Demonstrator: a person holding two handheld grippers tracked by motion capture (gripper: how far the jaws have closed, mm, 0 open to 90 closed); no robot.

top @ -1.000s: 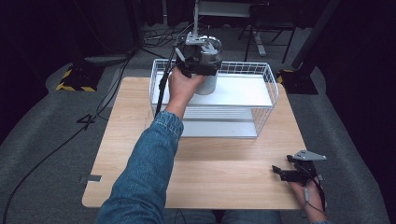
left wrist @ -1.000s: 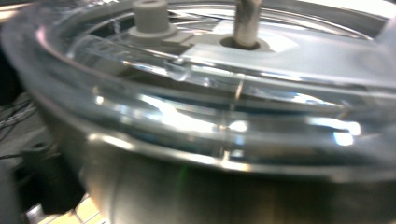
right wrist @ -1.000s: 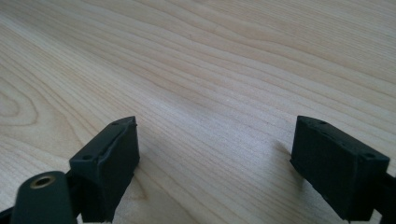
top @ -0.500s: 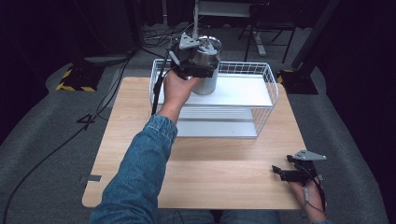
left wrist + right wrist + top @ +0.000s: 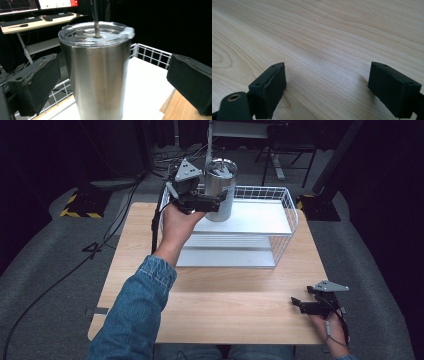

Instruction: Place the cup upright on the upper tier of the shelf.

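the left arm (image 5: 135, 315), in a blue denim sleeve, is stretched far forward and raised, wrist bent back. the left gripper (image 5: 216, 200) is held high in the left hand (image 5: 177, 222), jaws pointed to the right and spread wide, a clear gap seen on each side in the left gripper view. the right gripper (image 5: 296, 304) is held low near the body in the right hand (image 5: 327, 327), its jaws parted wide and aimed leftward.
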